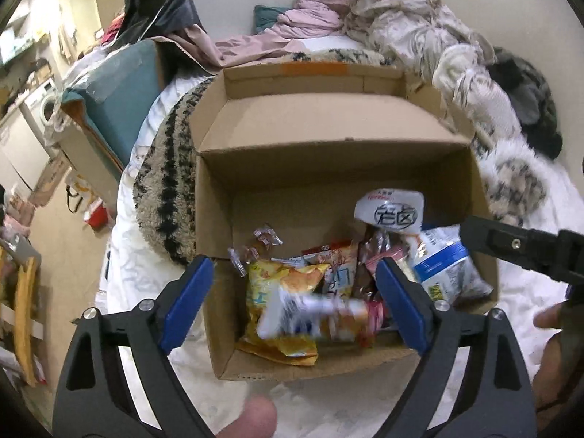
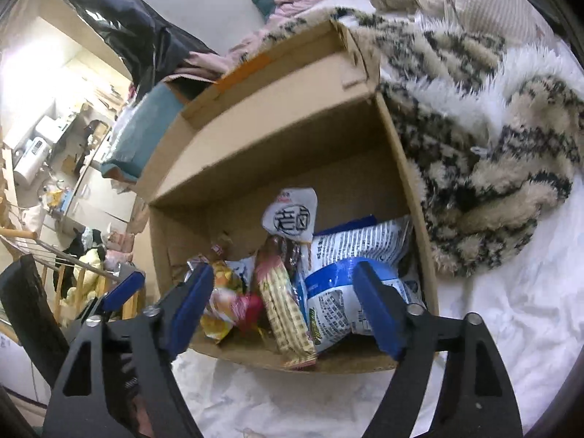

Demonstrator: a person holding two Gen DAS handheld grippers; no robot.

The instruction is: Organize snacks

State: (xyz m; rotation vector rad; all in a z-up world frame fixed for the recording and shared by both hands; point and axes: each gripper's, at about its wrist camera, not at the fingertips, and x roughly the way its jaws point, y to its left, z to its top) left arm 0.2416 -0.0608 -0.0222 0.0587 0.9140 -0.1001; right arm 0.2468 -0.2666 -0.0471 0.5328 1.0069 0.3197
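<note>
An open cardboard box [image 1: 328, 168] [image 2: 292, 168] lies on a white bed and holds several snack packets. Among them are a yellow chips bag [image 1: 270, 292], a white pack with black characters [image 1: 392, 210] [image 2: 292, 215] and a blue-and-white bag [image 1: 445, 266] [image 2: 346, 292]. My left gripper [image 1: 294, 270] stands open over the box's near edge. A blurred white, blue and orange packet [image 1: 314, 319] sits between its fingers, touching neither pad. My right gripper [image 2: 284, 273] is open too, above a tan striped packet [image 2: 284, 310] that rests on the box's near wall.
A fuzzy black-and-cream blanket [image 2: 474, 146] lies beside and behind the box. Crumpled clothes [image 1: 383, 11] are piled at the head of the bed. A teal-lined box [image 1: 116, 102] stands off the bed's left side, with a cluttered floor beyond it.
</note>
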